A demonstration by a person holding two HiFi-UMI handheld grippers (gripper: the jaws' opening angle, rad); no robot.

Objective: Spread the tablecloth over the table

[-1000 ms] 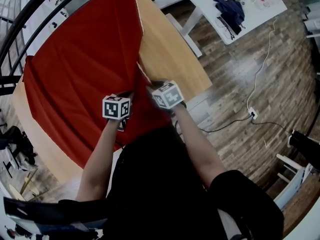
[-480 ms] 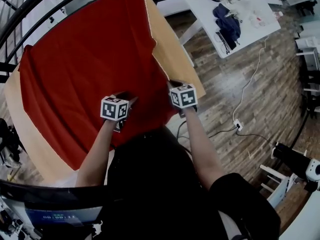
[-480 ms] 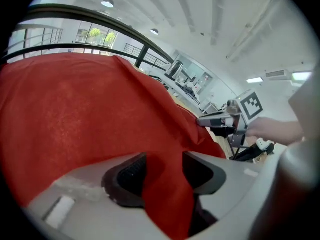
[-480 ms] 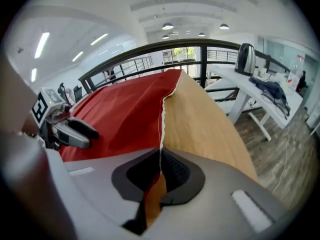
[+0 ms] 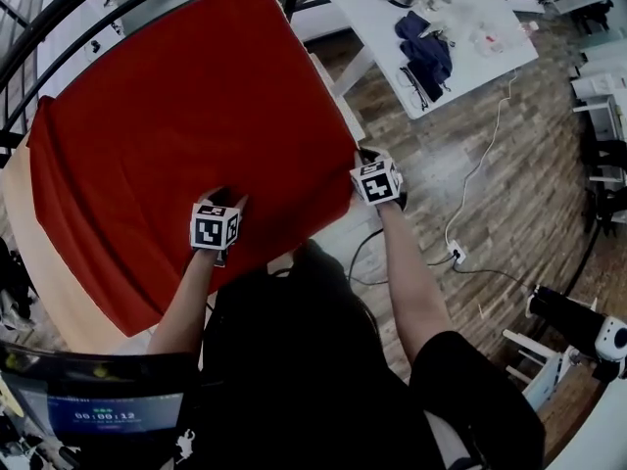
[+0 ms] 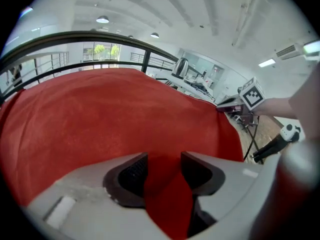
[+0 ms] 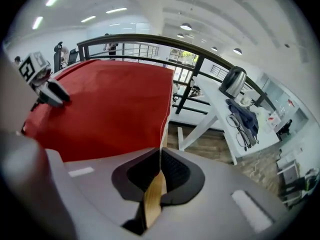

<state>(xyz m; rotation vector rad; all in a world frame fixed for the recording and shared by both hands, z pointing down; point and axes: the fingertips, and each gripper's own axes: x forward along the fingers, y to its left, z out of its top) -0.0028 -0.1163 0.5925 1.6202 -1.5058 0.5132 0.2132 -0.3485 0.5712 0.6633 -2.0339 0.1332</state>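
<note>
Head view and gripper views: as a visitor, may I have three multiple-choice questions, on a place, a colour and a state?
1. Where does the dark blue cloth lie? A) on the white table B) on a chair C) in a basket
2. What colour is the tablecloth? A) green B) red C) white
3. How are the fingers of the right gripper? A) wide apart, empty B) around a cup C) shut on the tablecloth's edge
1 A: it lies there, upper right in the head view. 2 B: red in every view. 3 C: having just closed, they pinch the hem.
</note>
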